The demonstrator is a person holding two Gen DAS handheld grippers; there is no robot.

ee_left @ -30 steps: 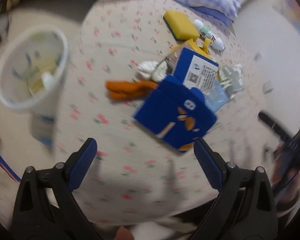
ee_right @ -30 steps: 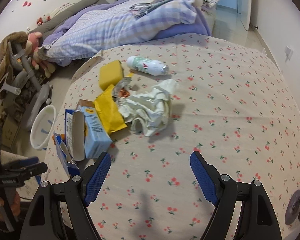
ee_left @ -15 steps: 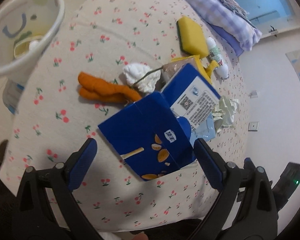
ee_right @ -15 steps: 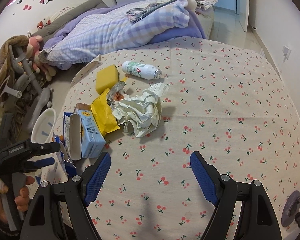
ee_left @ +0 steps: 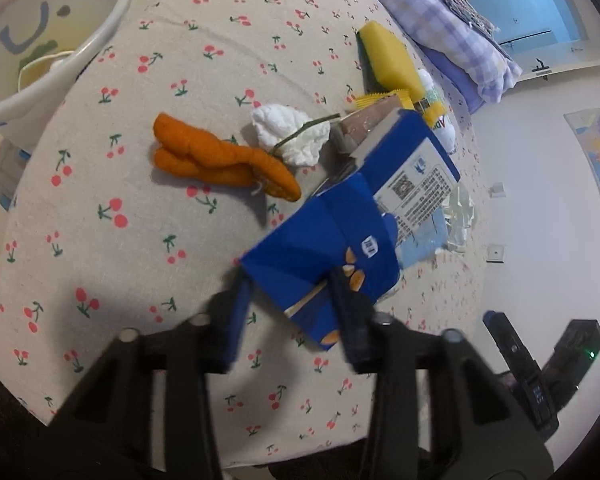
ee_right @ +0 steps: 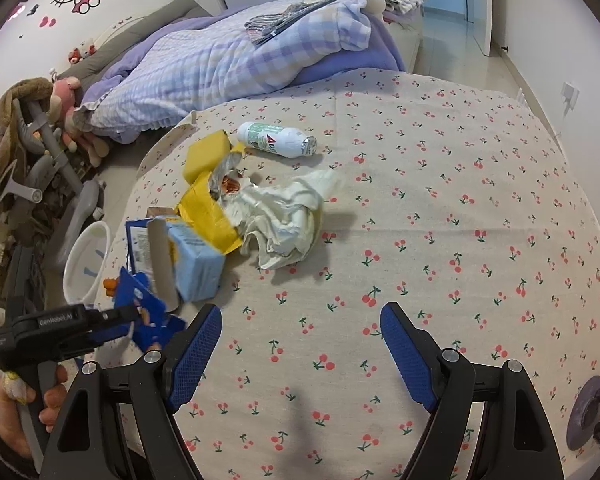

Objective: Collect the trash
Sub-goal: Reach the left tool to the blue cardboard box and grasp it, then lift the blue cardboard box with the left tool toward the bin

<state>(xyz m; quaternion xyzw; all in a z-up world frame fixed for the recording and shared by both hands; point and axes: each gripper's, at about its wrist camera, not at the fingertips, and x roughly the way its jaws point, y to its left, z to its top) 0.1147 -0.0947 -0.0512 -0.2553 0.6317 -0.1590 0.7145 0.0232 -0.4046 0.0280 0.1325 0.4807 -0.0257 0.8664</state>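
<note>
"GenRobot.AI" on the left tongs' handle [ee_right: 56, 322], red "AD" on the white bottle [ee_right: 276, 142], QR code on the blue carton [ee_left: 404, 188]

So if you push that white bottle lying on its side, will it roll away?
Probably. The white bottle lies on its side and looks round, so a sideways nudge would likely roll it. The tablecloth is soft fabric, which may slow it. The yellow sponge sits close by and might stop it that way.

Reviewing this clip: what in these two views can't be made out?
- Left gripper: closing on the blue carton; motion blur hides whether the pads press yet.
- White bin: cut by the left-wrist frame edge, contents smeared.
- Orange item: mostly hidden behind the carton in the right-wrist view.
- Bottle label: too small.
</note>
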